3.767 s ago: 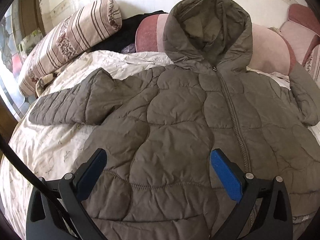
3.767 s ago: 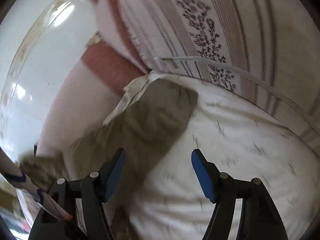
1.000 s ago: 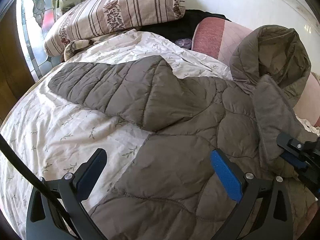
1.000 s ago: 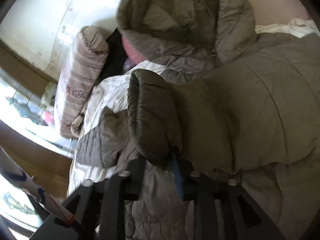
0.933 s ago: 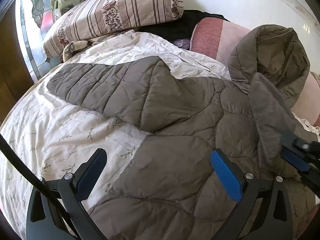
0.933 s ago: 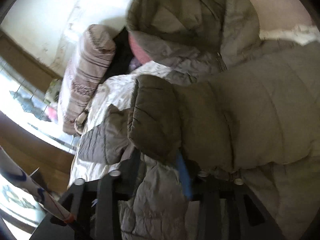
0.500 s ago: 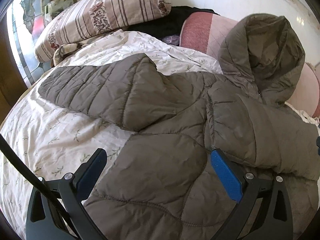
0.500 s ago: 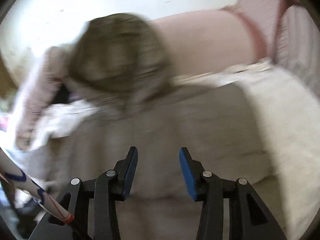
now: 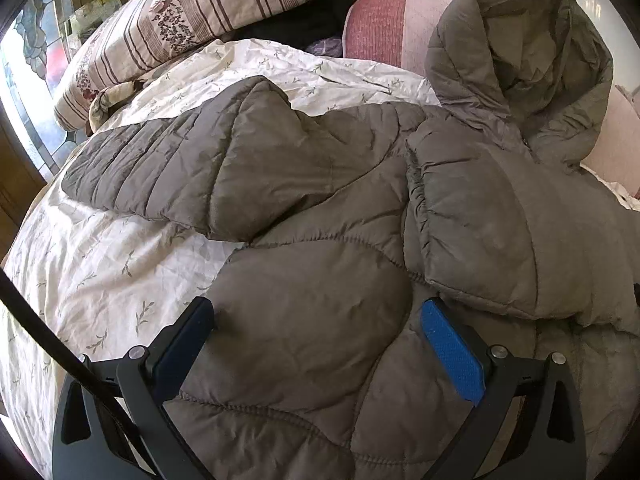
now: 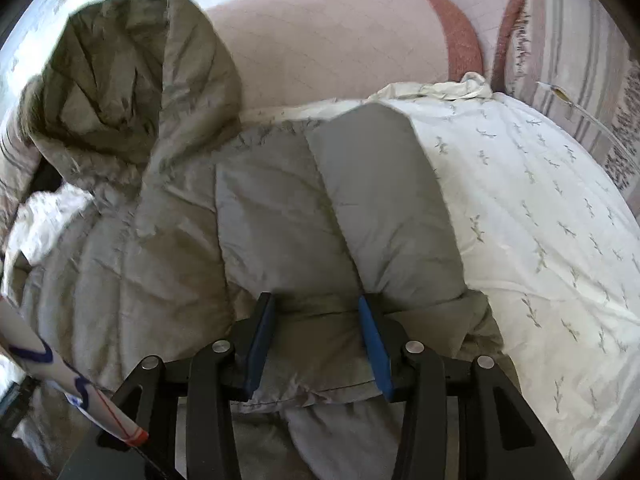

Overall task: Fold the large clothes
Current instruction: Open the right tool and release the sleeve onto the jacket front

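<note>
Since 1 second ago the right sleeve (image 9: 480, 216) has been laid across the jacket (image 9: 312, 320) chest and released. The right gripper (image 10: 316, 340) now hangs half-spread, pinching nothing. The left gripper (image 9: 316, 344) hovers spread over the hem. The left sleeve (image 9: 192, 168) stretches toward the bed's (image 9: 92, 256) left edge, nearer the left gripper.

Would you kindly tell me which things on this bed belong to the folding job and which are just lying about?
Job: padded hooded jacket, its folded-in sleeve, its spread sleeve, left claw, right claw.
Lying about: striped pillow, pink cushion, dark garment, floral bedsheet.
</note>
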The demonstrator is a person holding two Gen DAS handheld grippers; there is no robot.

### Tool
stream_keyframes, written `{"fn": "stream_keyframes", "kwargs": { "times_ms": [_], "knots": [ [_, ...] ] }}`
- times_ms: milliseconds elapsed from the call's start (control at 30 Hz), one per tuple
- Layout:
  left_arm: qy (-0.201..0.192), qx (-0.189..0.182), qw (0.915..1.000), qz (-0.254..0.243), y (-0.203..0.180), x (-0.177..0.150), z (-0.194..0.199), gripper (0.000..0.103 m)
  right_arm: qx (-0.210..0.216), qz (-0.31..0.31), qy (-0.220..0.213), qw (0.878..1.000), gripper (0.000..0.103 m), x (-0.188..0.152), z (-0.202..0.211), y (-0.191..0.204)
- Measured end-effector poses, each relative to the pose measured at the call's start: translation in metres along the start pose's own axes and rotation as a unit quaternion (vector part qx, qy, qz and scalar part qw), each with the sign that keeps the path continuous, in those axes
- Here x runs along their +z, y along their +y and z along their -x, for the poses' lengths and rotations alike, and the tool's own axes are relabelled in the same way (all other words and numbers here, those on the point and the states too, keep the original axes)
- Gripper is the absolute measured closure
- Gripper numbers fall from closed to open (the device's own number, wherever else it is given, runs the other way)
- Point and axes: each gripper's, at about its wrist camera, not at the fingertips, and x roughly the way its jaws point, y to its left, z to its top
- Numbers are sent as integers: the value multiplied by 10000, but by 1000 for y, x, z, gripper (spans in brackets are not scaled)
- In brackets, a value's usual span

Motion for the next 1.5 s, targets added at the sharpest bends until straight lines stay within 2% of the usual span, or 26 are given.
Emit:
{"fn": "stream_keyframes", "kwargs": {
  "times_ms": [200, 333, 467, 600, 733, 900, 1000, 1500],
  "knots": [
    [-72, -109, 9999, -20, -4, 0, 6, 0, 241, 59, -297, 9993, 56, -21, 45, 23],
    [-79, -151, 9997, -149, -10, -2, 8, 0, 431, -63, 4, 9991, 56, -39, 46, 35],
    [0, -195, 9995, -262, -17, -5, 7, 0, 296, -158, 333, 9989, 56, -60, 39, 42],
    [66, -102, 9989, -461, -23, -8, 4, 0, 82, -133, 291, 9995, 51, -70, 37, 45],
    [76, -59, 9981, -601, -26, -11, 4, 0, 167, -128, 409, 9989, 46, -71, 28, 45],
    [70, -8, 9974, -711, -28, -14, 4, 0, -99, 297, 308, 9990, 35, -76, 28, 61],
    [56, 20, 9972, -746, -29, -15, 4, 0, -314, 542, 246, 9977, 33, -80, 26, 70],
    [-4, 86, 9964, -841, -32, -18, 4, 0, -762, 910, 140, 9928, 27, -84, 27, 81]
  ]
}}
